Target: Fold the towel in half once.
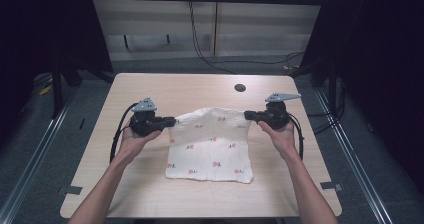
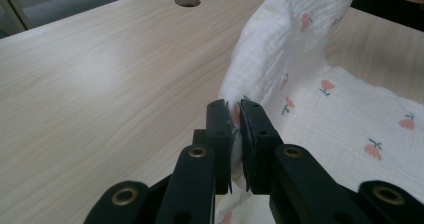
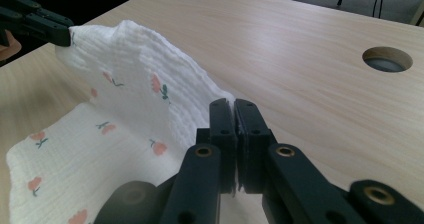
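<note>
The left gripper (image 1: pixel 170 120) is clenched on the cloth's (image 1: pixel 212 146) far left corner, and the right gripper (image 1: pixel 248 115) is clenched on its far right corner. Both corners are lifted off the table (image 1: pixel 150 91), while the near half of the cloth lies flat toward six o'clock at the table's middle. I judge a fold begun: corners raised, carrying them over and laying them down remains. There are no containers; a round hole (image 1: pixel 240 88) sits at twelve o'clock.
</note>
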`<state>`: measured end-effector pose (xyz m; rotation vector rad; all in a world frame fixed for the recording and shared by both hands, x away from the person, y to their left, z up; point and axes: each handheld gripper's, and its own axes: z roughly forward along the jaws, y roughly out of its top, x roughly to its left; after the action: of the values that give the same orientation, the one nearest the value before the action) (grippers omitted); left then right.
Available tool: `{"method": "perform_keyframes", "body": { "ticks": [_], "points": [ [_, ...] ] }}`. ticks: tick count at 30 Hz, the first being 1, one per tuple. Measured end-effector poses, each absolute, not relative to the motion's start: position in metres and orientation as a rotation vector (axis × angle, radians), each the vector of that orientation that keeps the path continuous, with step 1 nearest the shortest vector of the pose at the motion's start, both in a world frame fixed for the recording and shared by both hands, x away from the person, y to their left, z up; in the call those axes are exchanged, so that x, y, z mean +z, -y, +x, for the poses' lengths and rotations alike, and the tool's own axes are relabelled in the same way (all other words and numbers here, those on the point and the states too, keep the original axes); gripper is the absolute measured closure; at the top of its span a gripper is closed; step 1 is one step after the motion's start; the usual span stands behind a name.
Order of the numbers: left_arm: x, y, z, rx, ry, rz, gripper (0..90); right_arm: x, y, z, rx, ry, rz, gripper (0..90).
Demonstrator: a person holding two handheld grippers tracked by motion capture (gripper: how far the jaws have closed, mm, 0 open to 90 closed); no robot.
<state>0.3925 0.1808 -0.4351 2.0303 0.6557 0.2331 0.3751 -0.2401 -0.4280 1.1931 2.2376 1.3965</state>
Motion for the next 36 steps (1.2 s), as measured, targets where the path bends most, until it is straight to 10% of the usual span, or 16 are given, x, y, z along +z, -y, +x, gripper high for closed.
{"method": "perform_keyframes", "body": {
  "ticks": [36],
  "points": [
    [-0.461,-0.182,0.329,0.21,-0.522,2.177,81.7,-0.454,0.232,0.292,1.287,-2.495,1.04,85.7]
  ]
}}
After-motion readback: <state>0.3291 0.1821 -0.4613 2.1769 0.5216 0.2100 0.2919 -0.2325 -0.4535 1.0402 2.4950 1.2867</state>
